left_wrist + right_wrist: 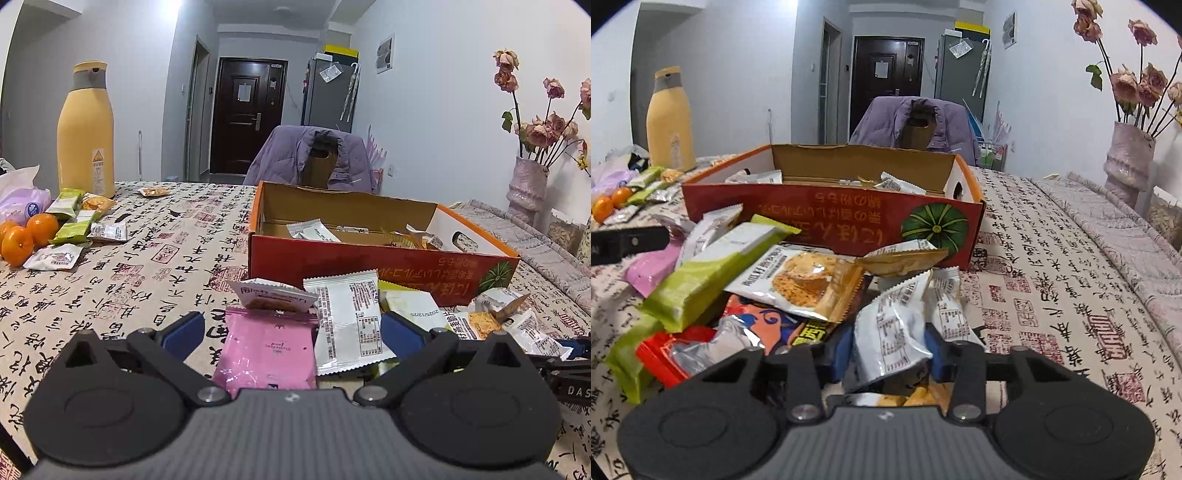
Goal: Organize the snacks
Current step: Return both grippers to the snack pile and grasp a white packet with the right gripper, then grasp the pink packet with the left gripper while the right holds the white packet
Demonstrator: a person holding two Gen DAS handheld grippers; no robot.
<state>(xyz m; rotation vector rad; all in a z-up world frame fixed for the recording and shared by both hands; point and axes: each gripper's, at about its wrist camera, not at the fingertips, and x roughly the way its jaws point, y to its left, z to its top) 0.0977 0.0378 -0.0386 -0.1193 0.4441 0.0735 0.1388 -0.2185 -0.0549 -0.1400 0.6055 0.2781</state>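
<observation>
A red cardboard box with a few packets inside stands in the middle of the table. In front of it lies a pile of snack packets. My right gripper is shut on a white snack packet at the pile's near edge, its blue pads pressing both sides. Beside it lie a green bar, a cracker packet and a red packet. My left gripper is open above a pink packet and a white packet, touching neither.
A yellow bottle stands at the far left, with oranges, green bars and small packets around it. A vase of dried roses stands at the far right. A chair with a purple jacket is behind the box.
</observation>
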